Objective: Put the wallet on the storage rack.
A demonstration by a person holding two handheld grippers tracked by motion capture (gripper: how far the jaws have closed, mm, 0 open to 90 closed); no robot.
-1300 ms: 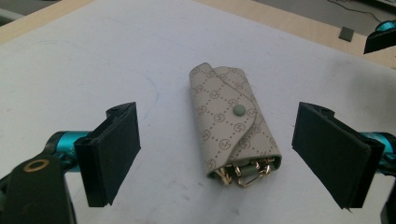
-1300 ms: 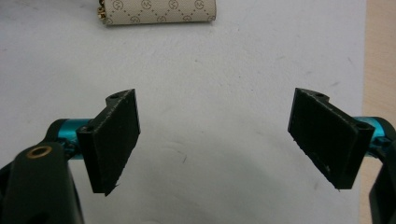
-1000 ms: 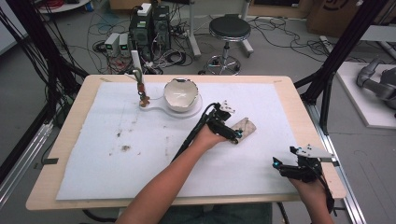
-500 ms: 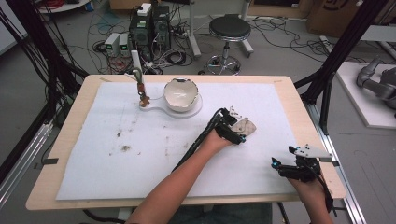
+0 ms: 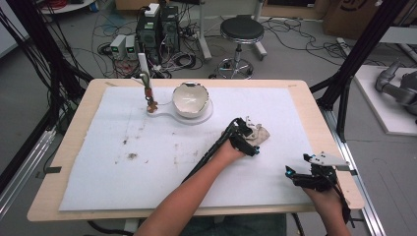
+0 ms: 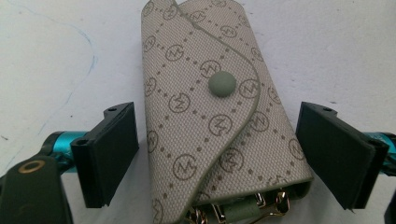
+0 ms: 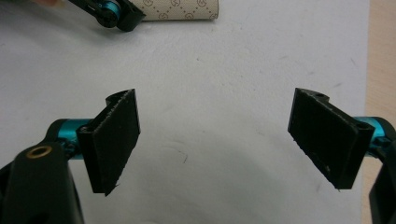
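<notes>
Left gripper (image 6: 219, 154): jaws wide apart, straddling key pouch, one jaw each side; small gap both sides, no contact seen. In high view sits mid-table, right of centre.
Key pouch (image 6: 210, 112): beige monogram fabric, flap shut w/ grey-green snap; flat on white sheet (image 5: 147, 167); gold key hooks poking out at near end. In high view pouch (image 5: 259, 133) just past left gripper (image 5: 244, 136).
Right gripper (image 7: 224, 144): jaws spread wide, nothing between, bare sheet under. In high view (image 5: 302, 172) near table's front-right corner, well apart from pouch.
Bowl (image 5: 191, 98): white, on white plate (image 5: 206, 115), far side of table, centre.
Brush-like tool (image 5: 146, 86): upright, beside bowl to its left; type unclear.
Sheet: brown specks/stains on left half.
Table (image 5: 64, 162): light wood, edge showing round sheet.
</notes>
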